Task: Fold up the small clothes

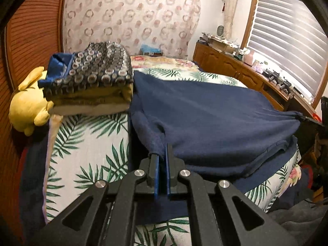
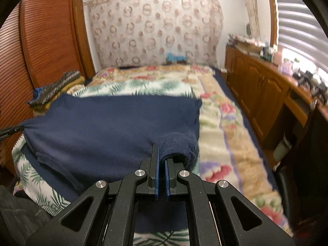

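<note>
A navy fleece garment lies spread across the near part of the bed, filling the centre of both wrist views, with a stack of already folded clothes at the upper left of the left view beside a yellow plush toy. The left gripper has its fingers closed on a bunched near corner of the cloth, and the right gripper is clamped on a rolled edge at the opposite near corner. The fabric looks soft, thick and light, so it should drape and sag between the two holds rather than keep any shape, and its nap probably gives good friction. Corners and hems are the sensible places to pinch. Whether the lower dark layer is a sleeve or a second fold is hard to tell.
</note>
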Available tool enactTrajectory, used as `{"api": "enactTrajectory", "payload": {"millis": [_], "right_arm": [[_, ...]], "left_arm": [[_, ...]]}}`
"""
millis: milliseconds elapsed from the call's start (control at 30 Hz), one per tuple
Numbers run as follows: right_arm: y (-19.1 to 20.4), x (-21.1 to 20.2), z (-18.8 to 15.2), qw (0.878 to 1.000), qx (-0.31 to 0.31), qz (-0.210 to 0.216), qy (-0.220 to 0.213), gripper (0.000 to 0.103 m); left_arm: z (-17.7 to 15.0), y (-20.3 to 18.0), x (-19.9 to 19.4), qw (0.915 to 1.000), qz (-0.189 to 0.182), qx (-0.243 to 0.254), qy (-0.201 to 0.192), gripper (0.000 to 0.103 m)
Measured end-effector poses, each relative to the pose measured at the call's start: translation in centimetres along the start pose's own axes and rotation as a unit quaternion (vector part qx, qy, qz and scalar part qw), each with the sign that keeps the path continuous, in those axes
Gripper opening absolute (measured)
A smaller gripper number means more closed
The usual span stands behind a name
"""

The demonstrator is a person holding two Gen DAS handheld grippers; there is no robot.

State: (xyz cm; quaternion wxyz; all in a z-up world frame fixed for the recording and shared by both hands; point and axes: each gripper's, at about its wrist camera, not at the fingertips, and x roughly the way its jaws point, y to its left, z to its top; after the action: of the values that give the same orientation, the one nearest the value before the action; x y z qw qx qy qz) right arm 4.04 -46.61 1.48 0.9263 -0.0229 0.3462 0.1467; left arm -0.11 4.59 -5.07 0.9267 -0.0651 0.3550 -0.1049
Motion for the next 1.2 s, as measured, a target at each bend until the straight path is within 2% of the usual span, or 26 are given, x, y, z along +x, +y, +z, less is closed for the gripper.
{"api": "enactTrajectory", "payload": {"millis": [167, 233, 467, 600, 833, 867, 900, 967, 1200], "right_arm": [[-0.1, 2.0, -2.0, 0.999, 0.003, -0.010, 0.033, 0.002], [-0.2, 2.2, -2.2, 0.999, 0.003, -0.015, 0.040, 0.005], [-0.1, 1.2, -1.8, 0.999, -0.010, -0.027, 0.037, 0.014], [0.2, 0.6, -1.4, 0.998, -0.019, -0.042, 0.032, 0.021], [1.8, -0.3, -0.3, 0.997, -0.044, -0.059, 0.015, 0.024], [2.0, -0.5, -0.2, 0.997, -0.048, -0.061, 0.011, 0.027], [2.3, -0.7, -0.1, 0.997, -0.052, -0.062, 0.007, 0.035], [2.7, -1.3, 0.3, 0.996, -0.058, -0.061, -0.004, 0.048], [4.3, -1.0, 0.9, 0.997, -0.064, -0.042, -0.020, 0.055]], "left_arm": [[-0.8, 0.2, 0.6, 0.9998, 0.006, -0.006, 0.016, 0.004], [-1.1, 0.0, 0.3, 0.9999, 0.006, -0.002, 0.014, 0.004], [-1.6, -0.1, -1.0, 0.9997, 0.022, 0.007, 0.012, 0.008], [-1.4, 0.4, -1.5, 0.9997, 0.023, 0.000, 0.005, 0.019], [-0.7, 0.0, -2.4, 0.9995, 0.029, 0.008, -0.008, 0.044], [-0.7, 0.1, -2.4, 0.9995, 0.029, 0.008, -0.009, 0.047], [-0.6, 0.1, -2.3, 0.9995, 0.029, 0.008, -0.009, 0.054], [-0.6, 0.1, -2.1, 0.9995, 0.030, 0.007, -0.006, 0.055], [-1.0, 0.1, -0.7, 0.9992, 0.038, 0.000, 0.014, 0.056]]}}
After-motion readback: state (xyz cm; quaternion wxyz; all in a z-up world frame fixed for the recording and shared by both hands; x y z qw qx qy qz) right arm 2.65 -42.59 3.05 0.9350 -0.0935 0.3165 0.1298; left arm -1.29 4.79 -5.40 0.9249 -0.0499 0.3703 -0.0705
